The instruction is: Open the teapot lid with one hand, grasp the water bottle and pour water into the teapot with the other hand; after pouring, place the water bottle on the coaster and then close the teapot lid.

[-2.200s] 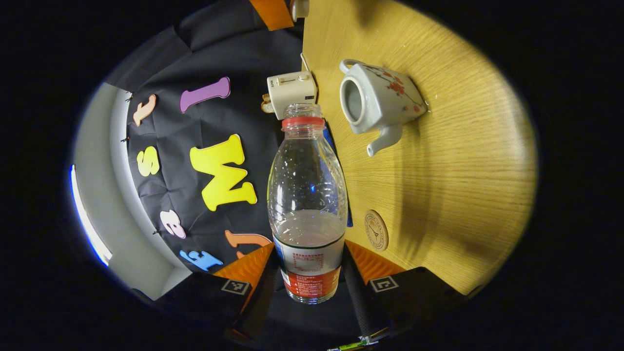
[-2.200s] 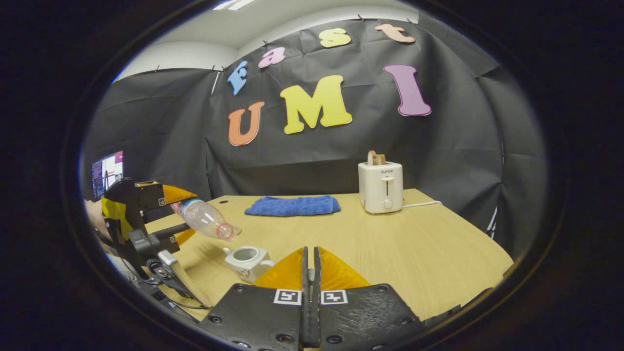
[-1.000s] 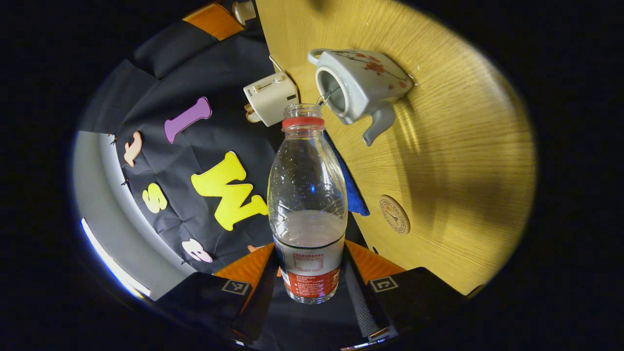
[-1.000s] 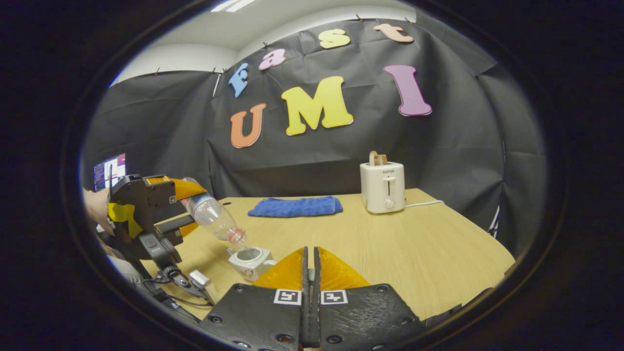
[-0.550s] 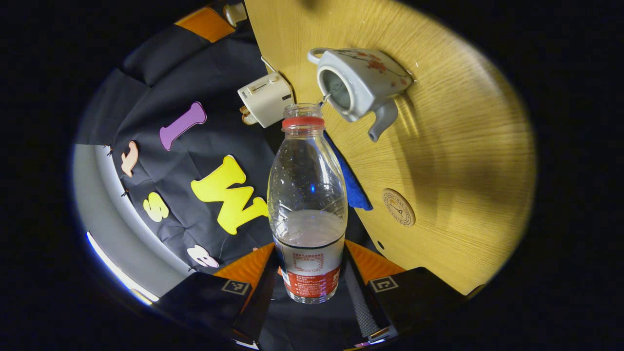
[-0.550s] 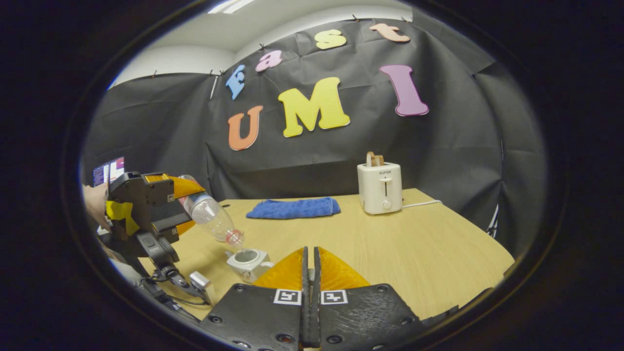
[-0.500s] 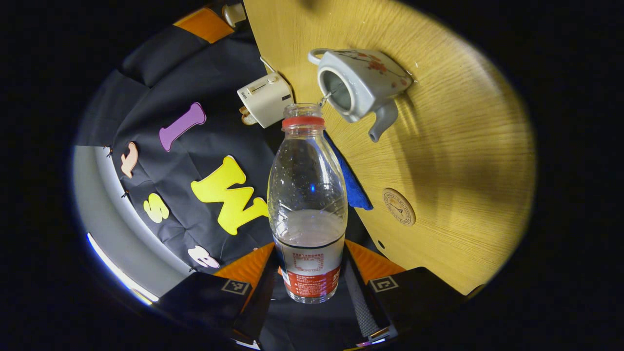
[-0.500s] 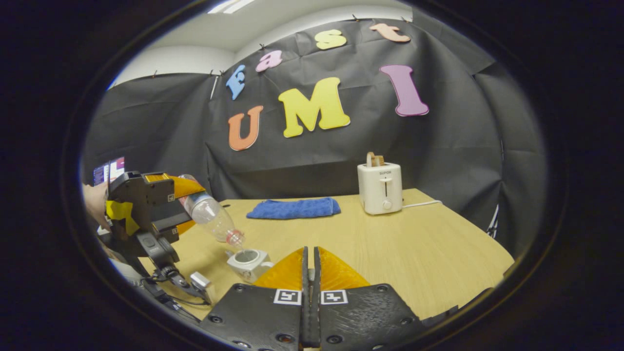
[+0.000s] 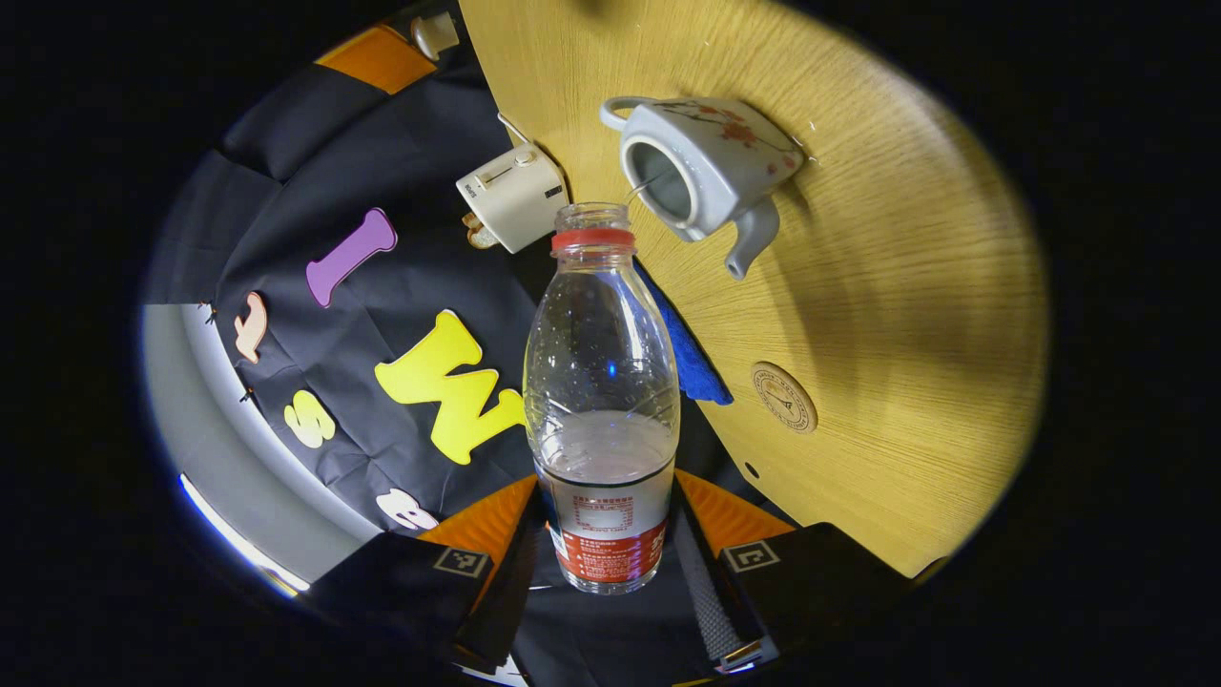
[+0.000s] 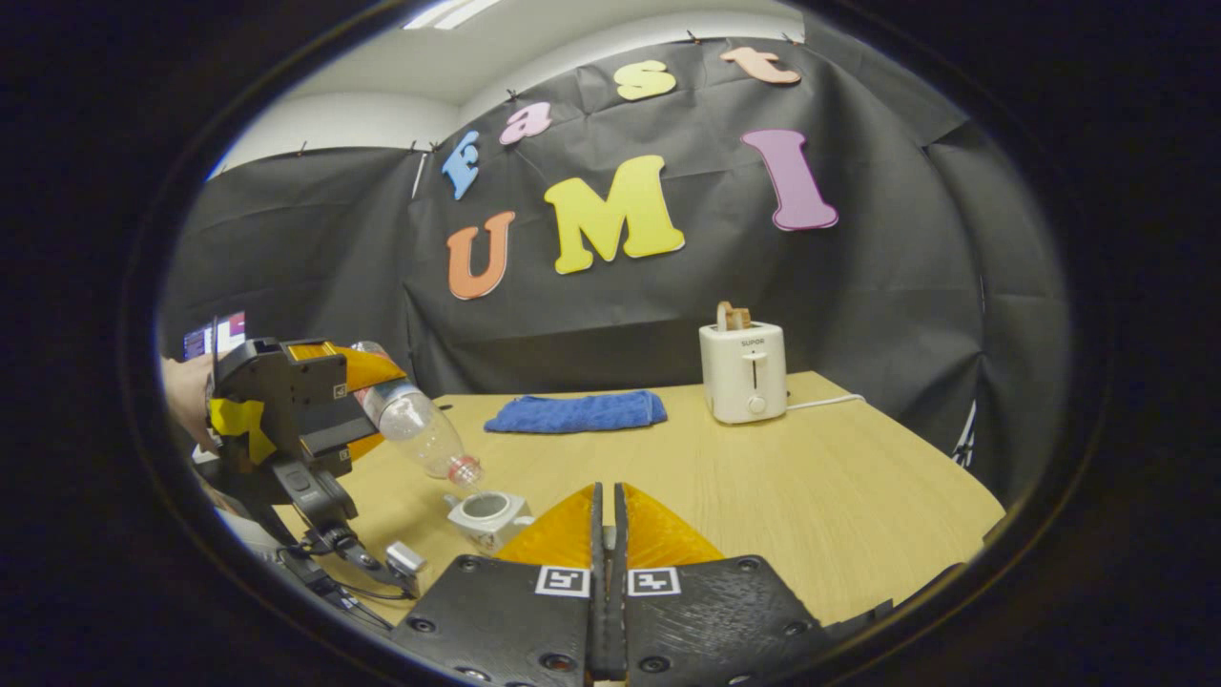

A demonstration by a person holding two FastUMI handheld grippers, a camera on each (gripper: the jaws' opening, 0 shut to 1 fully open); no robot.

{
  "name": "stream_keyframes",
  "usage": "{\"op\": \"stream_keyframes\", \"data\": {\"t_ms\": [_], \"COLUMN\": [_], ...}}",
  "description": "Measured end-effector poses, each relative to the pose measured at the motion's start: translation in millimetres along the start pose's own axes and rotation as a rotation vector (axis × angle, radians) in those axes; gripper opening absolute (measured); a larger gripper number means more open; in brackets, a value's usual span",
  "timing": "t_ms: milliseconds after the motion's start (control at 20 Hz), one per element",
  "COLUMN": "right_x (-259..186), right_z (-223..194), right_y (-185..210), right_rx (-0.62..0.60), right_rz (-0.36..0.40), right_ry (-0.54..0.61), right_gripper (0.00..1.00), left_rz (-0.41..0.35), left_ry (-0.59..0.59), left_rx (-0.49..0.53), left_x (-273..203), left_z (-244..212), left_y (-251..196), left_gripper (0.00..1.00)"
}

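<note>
My left gripper (image 9: 610, 563) clamps the water bottle (image 9: 603, 401) by its base, tilted so its mouth is just above the open teapot (image 9: 701, 172) ahead. If the neck drifts sideways, I judge water will spill onto the table (image 9: 887, 286). The left gripper view shows the coaster (image 9: 783, 397); the right gripper view shows my right gripper (image 10: 608, 534) pressed together, though whether it pinches the lid I cannot tell.

1. Left gripper view is contrasty: the worktop (image 9: 906, 239) glows warm yellow, with a broad soft shadow across it.
2. A ceiling light strip (image 9: 238, 544) blows out white at the lower left.
3. Right gripper view is dimmer and evenly lit from overhead.
4. Heavy fisheye bending at the edges; both are sharp mid-frame.
</note>
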State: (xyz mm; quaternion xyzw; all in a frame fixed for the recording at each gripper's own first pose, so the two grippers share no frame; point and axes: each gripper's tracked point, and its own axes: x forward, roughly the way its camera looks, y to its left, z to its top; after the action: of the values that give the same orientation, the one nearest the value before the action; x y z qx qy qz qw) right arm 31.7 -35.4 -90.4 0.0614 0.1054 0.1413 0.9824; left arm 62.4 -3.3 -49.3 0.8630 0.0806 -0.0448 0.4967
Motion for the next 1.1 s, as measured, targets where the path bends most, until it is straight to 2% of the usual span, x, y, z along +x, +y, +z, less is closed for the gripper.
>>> {"op": "stream_keyframes", "data": {"t_ms": [150,350,550,600,700,800,900,1000,1100], "right_x": [0,-1,-4,-5,-5,-6,-10,-11,-11], "right_z": [0,1,2,4,6,12,19,25,31], "right_y": [3,7,10,12,15,25,36,41,47], "right_rx": [-0.002,-0.013,0.001,0.007,0.003,-0.014,-0.024,-0.048,-0.071], "right_rz": [0.004,0.006,0.005,0.004,0.001,0.010,0.029,0.021,0.010], "right_ry": [-0.001,-0.005,-0.008,-0.007,-0.003,-0.005,-0.015,-0.021,-0.025], "right_gripper": [0.02,0.02,0.02,0.02,0.00,0.02,0.00,0.02,0.00], "left_rz": [-0.021,-0.004,-0.004,-0.014,-0.055,-0.083,-0.142,-0.202,-0.238], "left_ry": [0.021,0.003,-0.005,-0.007,0.000,0.028,0.040,0.008,-0.020], "left_rx": [-0.045,-0.087,-0.244,-0.322,-0.559,-0.827,-1.128,-1.425,-1.661], "left_x": [1,0,-1,-3,-5,-8,-1,-5,-8], "left_z": [-9,-7,-12,-15,-24,-32,-27,-9,-1], "left_y": [-8,-4,-11,-18,-37,-54,-63,-73,-74], "left_gripper": [0.74,0.74,0.74,0.74,0.73,0.73,0.73,0.74,0.74]}}
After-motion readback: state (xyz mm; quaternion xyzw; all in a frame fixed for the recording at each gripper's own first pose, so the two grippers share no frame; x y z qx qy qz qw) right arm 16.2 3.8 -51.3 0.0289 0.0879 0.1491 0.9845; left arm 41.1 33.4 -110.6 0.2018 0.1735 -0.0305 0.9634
